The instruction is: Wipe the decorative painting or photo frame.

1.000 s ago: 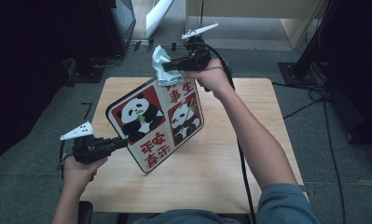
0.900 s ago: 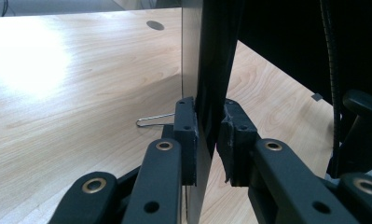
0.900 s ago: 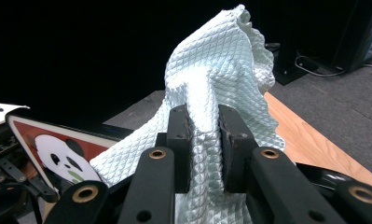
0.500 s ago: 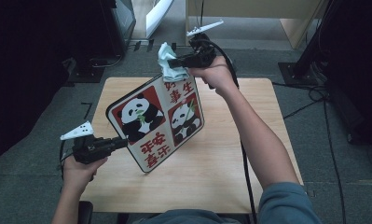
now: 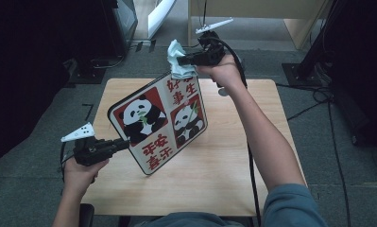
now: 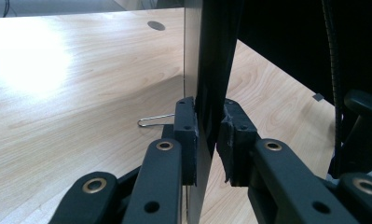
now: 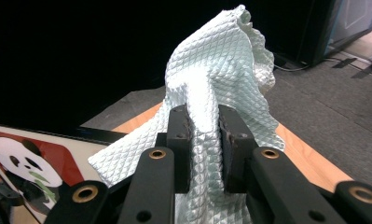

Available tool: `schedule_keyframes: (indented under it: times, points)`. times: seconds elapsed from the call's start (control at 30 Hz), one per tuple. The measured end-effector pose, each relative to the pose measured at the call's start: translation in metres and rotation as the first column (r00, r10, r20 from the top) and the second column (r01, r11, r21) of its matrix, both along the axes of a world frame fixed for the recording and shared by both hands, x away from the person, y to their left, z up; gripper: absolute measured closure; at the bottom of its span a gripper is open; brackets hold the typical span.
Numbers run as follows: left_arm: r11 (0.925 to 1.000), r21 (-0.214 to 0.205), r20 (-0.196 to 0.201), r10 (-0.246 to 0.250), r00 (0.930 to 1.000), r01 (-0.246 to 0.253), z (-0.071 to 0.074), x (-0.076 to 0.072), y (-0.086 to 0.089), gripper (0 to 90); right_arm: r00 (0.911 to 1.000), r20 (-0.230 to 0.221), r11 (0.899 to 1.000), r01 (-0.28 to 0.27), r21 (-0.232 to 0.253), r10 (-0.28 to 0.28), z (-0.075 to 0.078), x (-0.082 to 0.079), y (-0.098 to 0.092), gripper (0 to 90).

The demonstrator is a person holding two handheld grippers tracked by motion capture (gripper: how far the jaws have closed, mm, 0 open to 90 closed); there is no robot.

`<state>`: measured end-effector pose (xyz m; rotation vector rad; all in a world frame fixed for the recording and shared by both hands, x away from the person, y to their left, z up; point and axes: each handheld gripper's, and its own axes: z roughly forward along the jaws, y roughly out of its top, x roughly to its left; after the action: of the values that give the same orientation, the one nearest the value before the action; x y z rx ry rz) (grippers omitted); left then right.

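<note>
Desk (image 5: pixel 224 189) first: pale wood, nearly bare, with what looks like a small wire clip (image 6: pixel 153 121) lying on it in the left gripper view, though that view is too narrow to be sure. Above the desk stands the panda board (image 5: pixel 160 125), a flat picture panel with two pandas and red characters, tilted up on edge and lifted off the wood. The left claw (image 6: pixel 207 135) is clenched on the board's near edge, one jaw on each face, holding it steady at the lower left of the high view. The right claw (image 7: pixel 203 130) is clamped on a pale quilted cloth (image 7: pixel 221 84), bunched and hanging from the jaws, held at the board's far top corner and, from the high view, just touching or just beside it (image 5: pixel 180 59).

As for progress, I'd judge the wiping is at the top edge, with the face of the board below the cloth yet to be covered; no dirt or streaks are plain enough to tell what is already clean. No containers are on the desk, so nothing to report inside any.
</note>
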<state>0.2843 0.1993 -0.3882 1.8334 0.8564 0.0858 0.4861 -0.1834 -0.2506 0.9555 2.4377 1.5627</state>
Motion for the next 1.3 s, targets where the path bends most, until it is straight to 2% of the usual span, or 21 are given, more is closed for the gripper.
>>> schedule_keyframes:
  times: [0.53,0.6,0.7,0.83,0.9,1.3]
  points:
    - [1.0000,0.005,-0.001,0.000,1.0000,0.000,0.001,0.000,-0.001,78.9,0.9974,0.007,0.997,0.071,0.008,-0.071,-0.002,0.006,-0.022,77.4]
    - [1.0000,0.005,-0.003,0.000,1.0000,0.000,0.000,0.000,0.000,78.9,0.9951,0.000,0.995,0.098,-0.020,-0.098,-0.003,0.007,-0.028,77.8]
    - [1.0000,0.005,-0.002,-0.002,1.0000,0.002,0.000,0.000,0.000,78.8,0.9938,-0.008,0.993,0.110,-0.039,-0.111,-0.006,0.008,-0.032,78.1]
    - [1.0000,0.009,-0.001,-0.003,1.0000,0.003,0.000,0.000,0.000,78.8,0.9928,-0.043,0.994,0.112,-0.006,-0.112,-0.013,0.009,-0.040,78.3]
    - [1.0000,0.009,0.000,-0.002,1.0000,0.002,0.000,0.000,0.000,78.8,0.9928,-0.045,0.994,0.111,-0.001,-0.111,-0.014,0.009,-0.042,78.3]
    - [1.0000,0.006,0.004,-0.004,1.0000,0.004,0.000,0.001,0.000,78.7,0.9907,-0.072,0.993,0.114,-0.015,-0.115,-0.028,0.009,-0.050,78.5]
